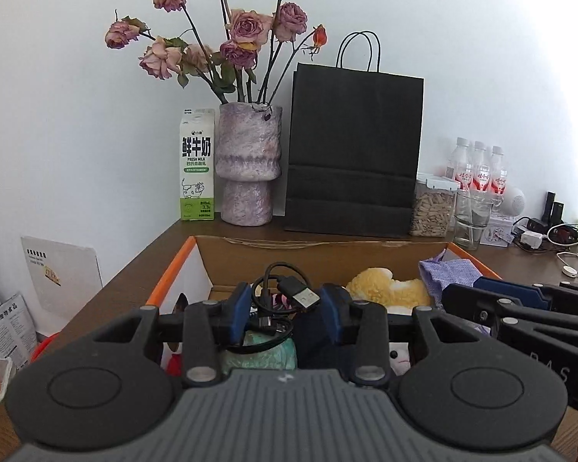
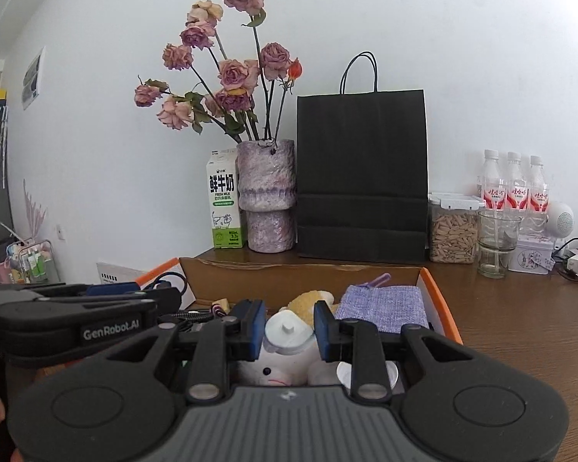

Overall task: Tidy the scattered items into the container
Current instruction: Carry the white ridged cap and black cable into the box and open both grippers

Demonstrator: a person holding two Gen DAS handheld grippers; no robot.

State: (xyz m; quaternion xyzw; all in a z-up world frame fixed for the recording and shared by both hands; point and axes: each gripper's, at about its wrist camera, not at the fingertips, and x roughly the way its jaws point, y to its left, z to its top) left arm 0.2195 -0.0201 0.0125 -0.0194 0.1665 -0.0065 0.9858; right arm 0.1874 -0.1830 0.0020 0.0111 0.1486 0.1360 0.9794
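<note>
the box, an open cardboard one with orange edges, sits on a brown table, and everything here is placed from it. the left gripper hangs over the box's near left part, its blue pads clamped on a coiled black usb cable whose plug sticks up between them. the right gripper is over the box's near middle; a white plush shows between its pads, but whether they press on it cannot be told. inside the box, a yellow plush lies toward the back and a purple cloth at the right side. behind the box, against the wall, stand a milk carton, a vase of dried roses and a black paper bag. behind and right of the box are a seed jar, a glass and three bottles.
</note>
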